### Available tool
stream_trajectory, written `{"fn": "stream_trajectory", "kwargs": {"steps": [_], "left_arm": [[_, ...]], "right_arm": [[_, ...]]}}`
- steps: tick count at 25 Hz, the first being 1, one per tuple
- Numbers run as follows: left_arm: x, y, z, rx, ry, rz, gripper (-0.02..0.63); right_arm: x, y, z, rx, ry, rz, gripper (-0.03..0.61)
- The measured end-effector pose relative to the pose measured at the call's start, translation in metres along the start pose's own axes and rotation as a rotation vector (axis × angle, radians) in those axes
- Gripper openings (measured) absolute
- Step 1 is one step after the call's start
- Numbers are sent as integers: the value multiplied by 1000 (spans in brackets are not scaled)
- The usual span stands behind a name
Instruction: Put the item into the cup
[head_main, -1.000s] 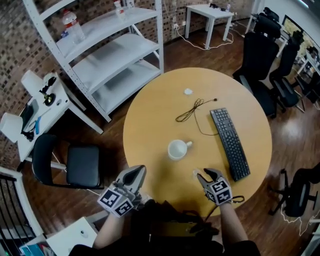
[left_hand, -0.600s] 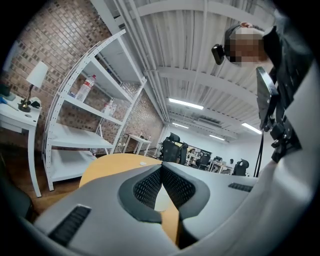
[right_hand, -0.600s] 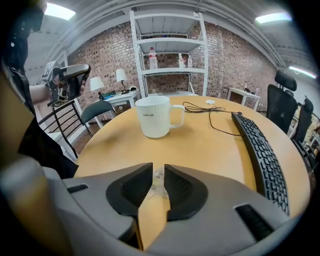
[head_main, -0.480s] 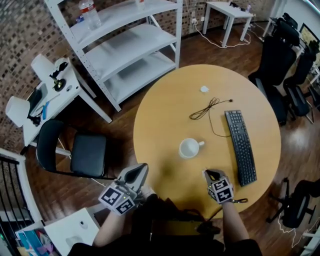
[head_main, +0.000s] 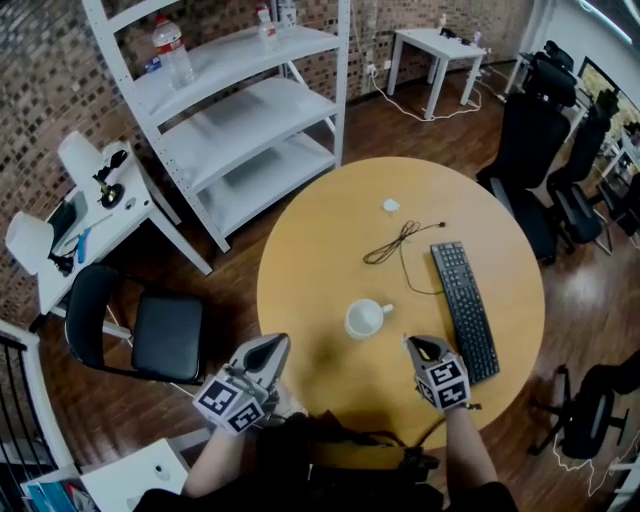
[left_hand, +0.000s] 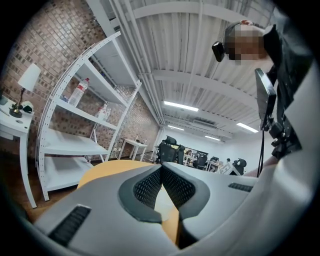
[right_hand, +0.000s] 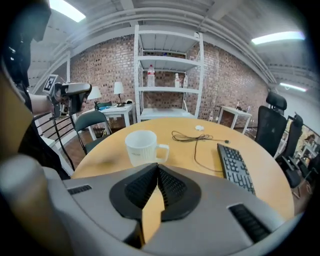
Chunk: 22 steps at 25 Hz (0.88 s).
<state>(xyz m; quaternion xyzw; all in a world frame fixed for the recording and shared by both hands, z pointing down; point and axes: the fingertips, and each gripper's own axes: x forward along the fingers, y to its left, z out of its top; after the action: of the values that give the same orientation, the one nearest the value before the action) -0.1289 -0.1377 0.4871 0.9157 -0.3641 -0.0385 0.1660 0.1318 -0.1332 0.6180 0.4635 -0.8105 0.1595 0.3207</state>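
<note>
Open tabletop (head_main: 320, 250) before cup (head_main: 363, 318); keyboard (head_main: 463, 310) seemingly flanks right.

Def an office, open-plan type: black swivel chairs (head_main: 520, 130) by desks at the back, keyboard (head_main: 462, 310) on a round table (head_main: 300, 260), white shelf unit (head_main: 240, 110) against a brick wall (head_main: 40, 100), strip lights (right_hand: 277, 37) overhead, wood floor (head_main: 590, 300).

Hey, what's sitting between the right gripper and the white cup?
Nothing: only bare table separates the right gripper from the cup, as the head view shows.
</note>
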Motion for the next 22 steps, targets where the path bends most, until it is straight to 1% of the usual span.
{"fn": "stream_trajectory", "kwargs": {"steps": [2, 5, 9, 13, 15, 19, 22], "left_arm": [[3, 4, 3, 9, -10, -5, 3], [7, 11, 6, 11, -31, -8, 3], [11, 9, 18, 22, -81, -1, 3], [-3, 20, 24, 17, -103, 32, 3], [-18, 31, 23, 16, -101, 71, 3], [-53, 53, 21, 11, -107, 175, 3], [-71, 64, 8, -26, -103, 220, 3]], "right_arm": [[-8, -6, 25, -14, -54, -17, 3], [-17, -6, 62, -46, -135, -18, 3], [-20, -1, 95, -84, -200, -4, 3], [-2, 11, 113, -107, -203, 37, 5], [9, 17, 117, -110, -195, 43, 5], [28, 26, 118, -103, -173, 70, 15], [41, 30, 114, -105, -157, 81, 18]]}}
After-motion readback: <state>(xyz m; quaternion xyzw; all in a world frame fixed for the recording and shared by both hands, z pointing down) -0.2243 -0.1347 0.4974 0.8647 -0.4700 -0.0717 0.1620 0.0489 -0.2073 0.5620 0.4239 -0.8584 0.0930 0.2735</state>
